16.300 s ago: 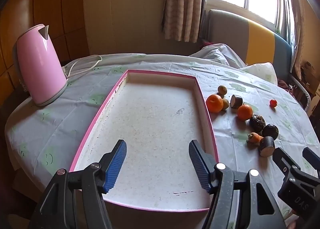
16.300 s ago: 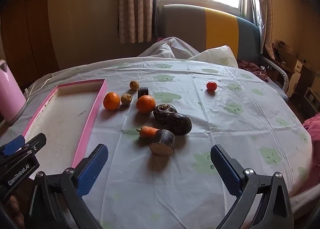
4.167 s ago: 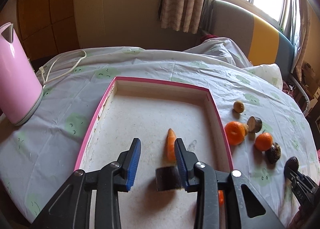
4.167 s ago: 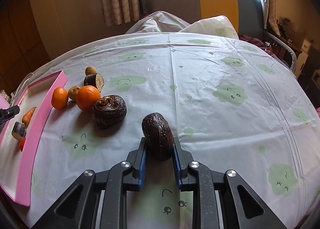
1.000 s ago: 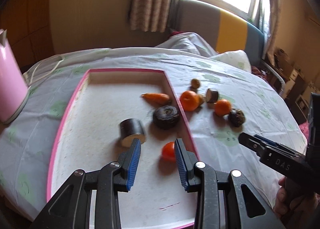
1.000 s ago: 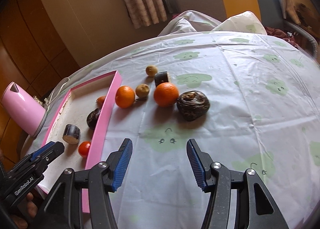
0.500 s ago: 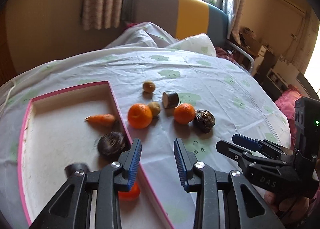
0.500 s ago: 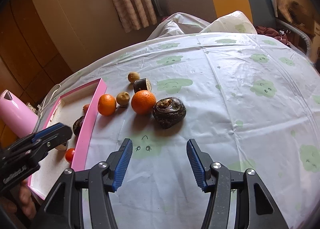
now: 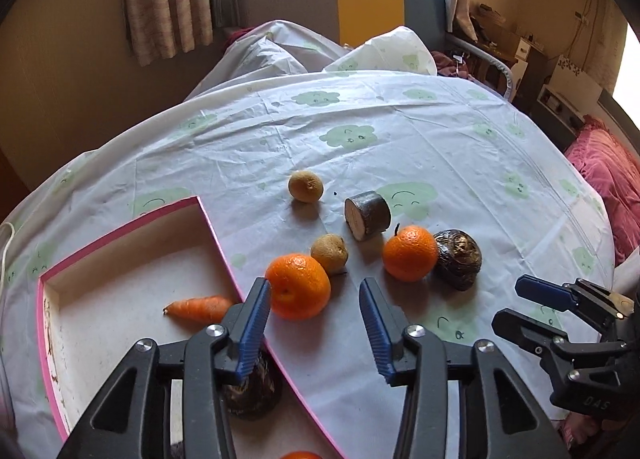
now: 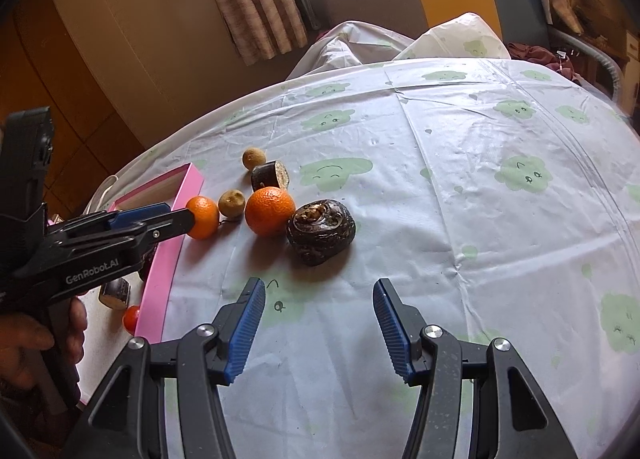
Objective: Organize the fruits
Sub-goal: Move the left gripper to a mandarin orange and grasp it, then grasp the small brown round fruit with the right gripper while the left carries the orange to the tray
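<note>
Three items visible in pink tray point(image 9: 216, 227): carrot point(image 9: 200, 307), tomato point(image 10: 131, 318), dark root point(image 9: 250, 391)

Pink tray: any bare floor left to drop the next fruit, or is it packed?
Bare: the pink tray floor at its far end, beyond the carrot. Crowded: the near end, where the dark root, cut piece and tomato sit.
</note>
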Tool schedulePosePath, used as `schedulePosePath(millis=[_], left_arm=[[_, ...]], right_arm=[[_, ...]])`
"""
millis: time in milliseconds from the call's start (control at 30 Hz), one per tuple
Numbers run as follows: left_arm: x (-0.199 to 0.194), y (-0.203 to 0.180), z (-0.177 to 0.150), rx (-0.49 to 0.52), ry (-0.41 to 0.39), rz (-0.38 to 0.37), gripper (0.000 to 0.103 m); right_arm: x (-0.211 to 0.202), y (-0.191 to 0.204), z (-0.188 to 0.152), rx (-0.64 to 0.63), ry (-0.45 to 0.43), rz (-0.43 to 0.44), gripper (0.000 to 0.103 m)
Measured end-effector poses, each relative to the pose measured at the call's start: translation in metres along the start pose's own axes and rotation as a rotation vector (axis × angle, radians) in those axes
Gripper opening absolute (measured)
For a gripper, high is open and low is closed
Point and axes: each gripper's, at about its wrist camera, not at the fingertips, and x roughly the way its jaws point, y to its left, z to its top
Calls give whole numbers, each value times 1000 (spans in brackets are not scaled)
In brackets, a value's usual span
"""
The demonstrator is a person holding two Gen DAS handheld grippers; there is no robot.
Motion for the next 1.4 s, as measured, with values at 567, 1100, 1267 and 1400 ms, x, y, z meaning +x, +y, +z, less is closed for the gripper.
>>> schedulePosePath(millis=[567,1100,1267,1400], left_arm=[[7,9,-4,-25,-46,63,26],[-41,15,-27,-226,-165,1,25],[-54,23,-36,-287,-187,2,24],[-63,28,-42,-310,-207,13,18]], right_arm=[[8,4,5,-22,13,6,57],[21,50,38,-250,-7,84,30],[38,75,52,-349,14,124,23],[56,94,57,-425,39,130,23]])
